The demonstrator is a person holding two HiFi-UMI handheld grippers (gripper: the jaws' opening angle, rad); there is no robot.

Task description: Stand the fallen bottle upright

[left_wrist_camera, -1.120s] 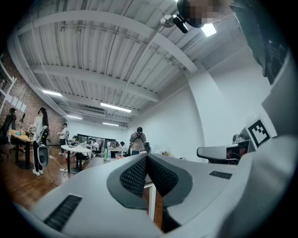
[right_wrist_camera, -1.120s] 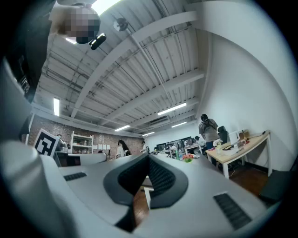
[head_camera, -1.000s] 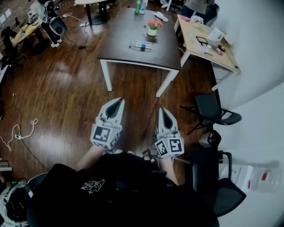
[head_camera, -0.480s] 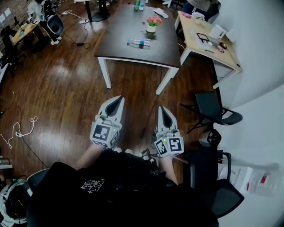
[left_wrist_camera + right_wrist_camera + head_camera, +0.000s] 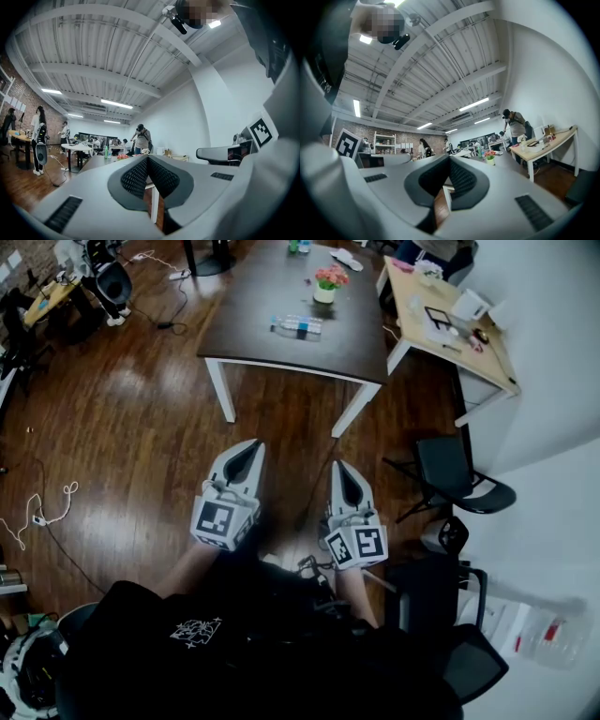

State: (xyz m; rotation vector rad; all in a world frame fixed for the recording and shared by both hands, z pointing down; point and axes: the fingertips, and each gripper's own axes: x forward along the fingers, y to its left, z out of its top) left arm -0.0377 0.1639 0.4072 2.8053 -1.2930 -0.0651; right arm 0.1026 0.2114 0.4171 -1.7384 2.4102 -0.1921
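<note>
A clear water bottle (image 5: 296,327) with a blue label lies on its side on the dark table (image 5: 253,334), near the front edge. Both grippers hang over the wooden floor, well short of the table, and point level toward it. My left gripper (image 5: 250,445) (image 5: 146,157) is shut with nothing between its jaws. My right gripper (image 5: 340,468) (image 5: 450,157) is beside it, also shut and empty. The bottle does not show in either gripper view.
A pot of pink flowers (image 5: 327,281) (image 5: 489,156) stands further back on the table. At right are a light wooden desk (image 5: 450,334) and black chairs (image 5: 457,476). A cable (image 5: 42,515) lies on the floor at left. People stand at far desks.
The table sits slightly higher in the head view than a second ago. Both grippers keep their side-by-side pose and stay shut.
</note>
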